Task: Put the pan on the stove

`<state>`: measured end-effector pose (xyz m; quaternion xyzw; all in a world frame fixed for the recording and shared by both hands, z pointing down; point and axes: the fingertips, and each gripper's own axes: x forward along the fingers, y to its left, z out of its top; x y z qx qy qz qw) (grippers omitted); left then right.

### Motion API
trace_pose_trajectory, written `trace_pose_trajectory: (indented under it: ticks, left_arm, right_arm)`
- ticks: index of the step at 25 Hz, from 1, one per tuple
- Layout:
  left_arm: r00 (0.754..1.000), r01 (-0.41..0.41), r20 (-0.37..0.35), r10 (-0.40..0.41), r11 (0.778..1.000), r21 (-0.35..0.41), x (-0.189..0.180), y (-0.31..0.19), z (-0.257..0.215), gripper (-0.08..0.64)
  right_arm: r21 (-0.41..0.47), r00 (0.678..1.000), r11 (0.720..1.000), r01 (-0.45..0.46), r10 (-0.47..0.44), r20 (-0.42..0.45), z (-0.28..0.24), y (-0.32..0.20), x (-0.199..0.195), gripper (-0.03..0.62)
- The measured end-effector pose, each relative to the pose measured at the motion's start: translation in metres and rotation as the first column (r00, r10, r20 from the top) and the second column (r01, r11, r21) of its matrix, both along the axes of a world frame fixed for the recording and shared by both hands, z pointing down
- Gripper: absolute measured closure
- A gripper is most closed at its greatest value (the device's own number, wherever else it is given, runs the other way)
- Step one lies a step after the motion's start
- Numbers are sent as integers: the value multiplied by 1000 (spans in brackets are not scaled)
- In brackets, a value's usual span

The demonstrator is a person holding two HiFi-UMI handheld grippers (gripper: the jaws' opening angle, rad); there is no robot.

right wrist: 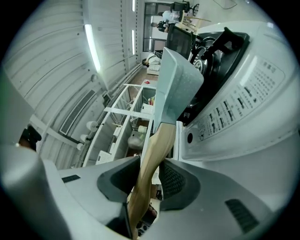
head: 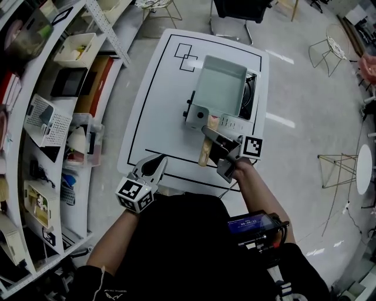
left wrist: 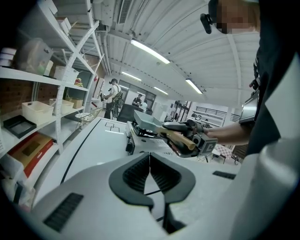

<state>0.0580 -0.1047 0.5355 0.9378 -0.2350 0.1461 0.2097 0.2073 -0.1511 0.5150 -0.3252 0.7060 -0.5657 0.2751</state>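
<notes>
A pale green rectangular pan rests on the white tabletop stove, its wooden handle pointing toward me. My right gripper is shut on that handle just in front of the stove. In the right gripper view the handle runs between both pads up to the pan, with the stove's control panel at the right. My left gripper hovers at the table's front edge, shut and holding nothing. From the left gripper view the pan and its gripped handle show ahead.
The stove stands on a white table marked with black lines. Shelves with bins and boxes run along the left. A dark chair stands behind the table, wire stools to the right. A person stands far off.
</notes>
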Motion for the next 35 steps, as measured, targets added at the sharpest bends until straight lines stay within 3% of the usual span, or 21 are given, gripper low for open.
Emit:
trace_pose_trajectory:
  ticks: [7,15,23,35]
  left_arm:
    - [999,-41,14,41,999,-15,15,-1,1,549]
    - [997,-72,31,73,997,-40,23,2,8,549]
    - [995,-91,39,93,995,-43,30,10,10,549]
    - [993,-105,47,106,994,-17,39,17,2,549]
  right_arm:
    - [-47,999,998,-49,48,-23,11,-3,22,449]
    - [-53,998,998,-46,44,-51,13,-14,40,449]
    - [-68,999,997,-48,48,-3,16,-15,45,448]
    - [-94,999,995,-32,32,0,19,-24,49,439]
